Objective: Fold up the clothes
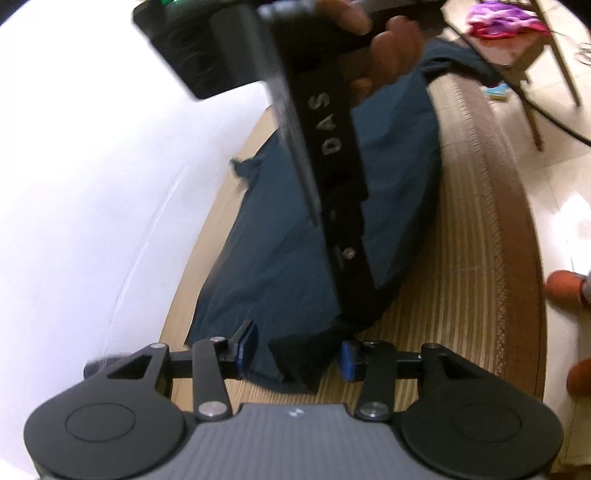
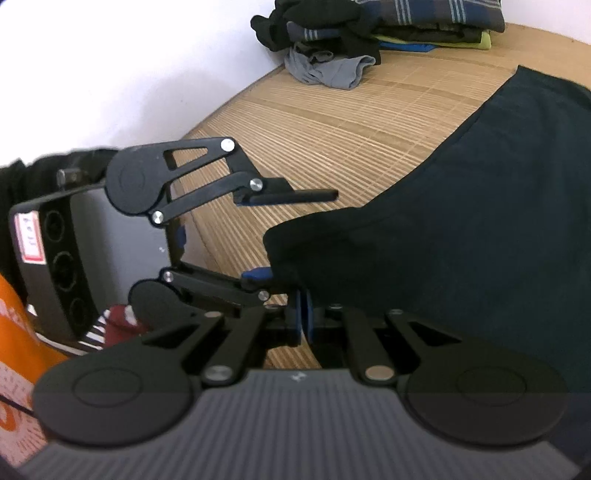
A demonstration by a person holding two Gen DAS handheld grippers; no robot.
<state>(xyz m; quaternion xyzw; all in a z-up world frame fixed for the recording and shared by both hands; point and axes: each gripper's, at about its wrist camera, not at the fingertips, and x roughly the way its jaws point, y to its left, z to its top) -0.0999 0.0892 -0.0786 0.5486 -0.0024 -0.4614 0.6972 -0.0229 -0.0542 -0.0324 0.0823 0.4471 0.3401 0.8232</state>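
Left gripper (image 1: 297,354): two blue-padded fingers spread apart, one corner of the dark teal garment (image 1: 280,240) lying between them, unclamped. Right gripper (image 2: 303,317): pads pressed together at lower centre of the right view; the garment's hem reaches them, but the blur hides whether cloth is pinched. One garment is spread across the bamboo mat (image 2: 332,122), centre to right of frame. One pile of clothes (image 2: 369,33) sits at the upper edge, cut off by the frame. The right gripper's body hides the garment's middle in the left view.
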